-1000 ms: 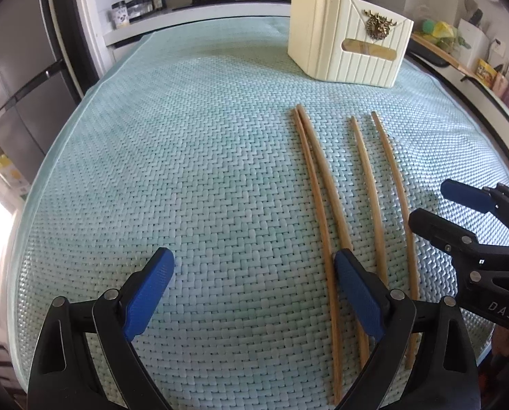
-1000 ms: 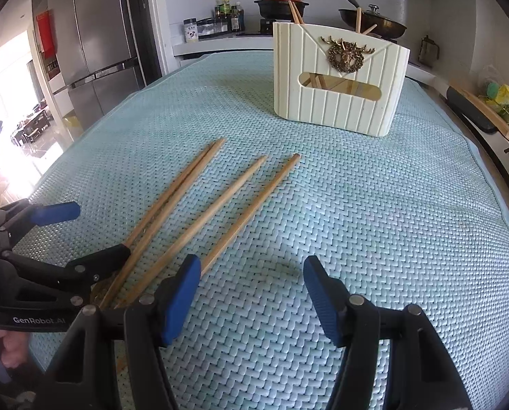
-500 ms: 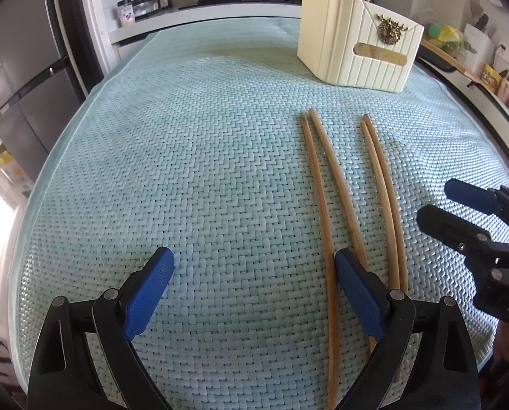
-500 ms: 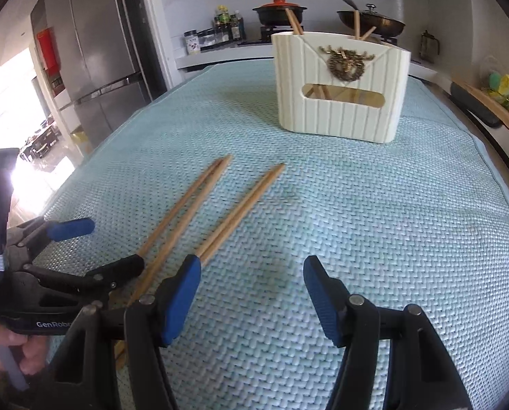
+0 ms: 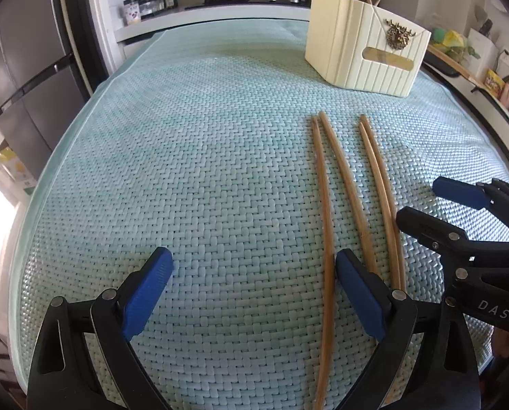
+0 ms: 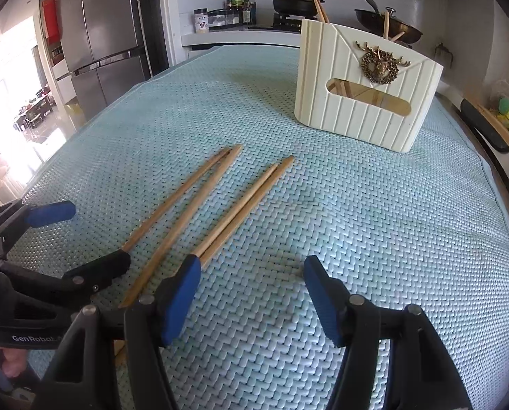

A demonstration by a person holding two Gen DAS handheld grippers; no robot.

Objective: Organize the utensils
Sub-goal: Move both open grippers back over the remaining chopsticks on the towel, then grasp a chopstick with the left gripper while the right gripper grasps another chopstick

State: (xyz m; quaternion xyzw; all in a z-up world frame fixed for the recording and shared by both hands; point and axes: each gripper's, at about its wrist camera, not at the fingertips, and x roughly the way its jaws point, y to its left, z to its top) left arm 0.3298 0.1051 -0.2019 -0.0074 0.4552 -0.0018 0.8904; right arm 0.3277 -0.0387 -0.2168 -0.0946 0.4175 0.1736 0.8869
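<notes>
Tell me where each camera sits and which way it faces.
Left wrist: on the left gripper, open, looking down across the mat at four chopsticks; the right gripper shows at the right edge.
Right wrist: on the right gripper, open, facing the cream box; the left gripper and part of a hand show at the left.
Shared: chopsticks, box, mat, stove pots.
</notes>
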